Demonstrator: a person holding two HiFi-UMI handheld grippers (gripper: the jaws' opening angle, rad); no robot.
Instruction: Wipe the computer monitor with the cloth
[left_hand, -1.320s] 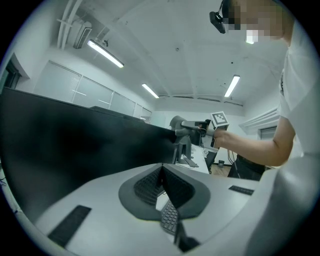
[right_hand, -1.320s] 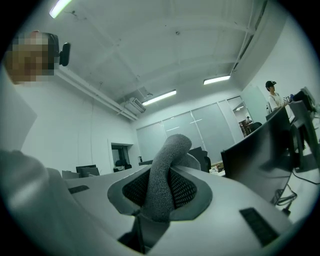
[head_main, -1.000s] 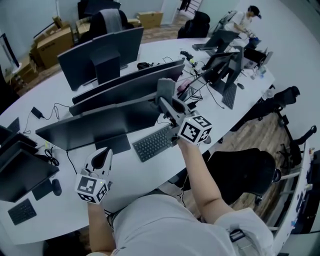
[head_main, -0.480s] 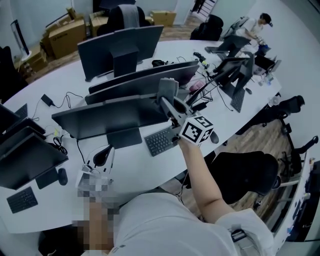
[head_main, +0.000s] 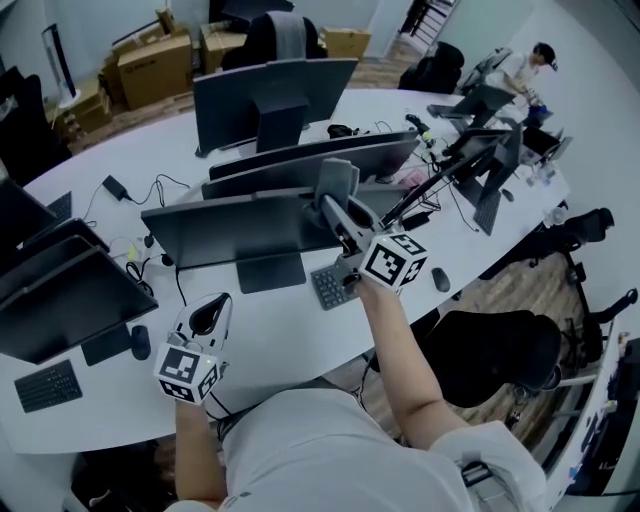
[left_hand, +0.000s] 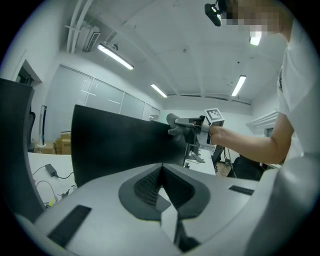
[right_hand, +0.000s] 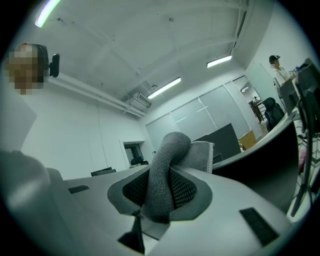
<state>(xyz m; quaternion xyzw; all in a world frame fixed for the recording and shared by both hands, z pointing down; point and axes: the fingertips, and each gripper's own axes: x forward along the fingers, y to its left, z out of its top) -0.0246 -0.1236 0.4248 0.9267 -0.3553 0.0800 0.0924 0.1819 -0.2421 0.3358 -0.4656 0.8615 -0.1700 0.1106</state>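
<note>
Cloth (right_hand: 165, 165) pinched between the right gripper's (head_main: 336, 210) fingers, at the computer monitor's (head_main: 240, 228) upper right corner; left gripper (head_main: 208, 316) fingers closed together, empty, above the worktop (head_main: 270, 335)

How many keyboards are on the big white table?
3: one keyboard at the near left edge, another keyboard in the middle, partly covered, and a third keyboard at the far right end. More may be hidden.

Open-plan office: long white desk (head_main: 300, 320) with monitors (head_main: 275, 95), keyboards (head_main: 48, 385), swivel chairs (head_main: 500, 350), cardboard boxes (head_main: 155, 65).
</note>
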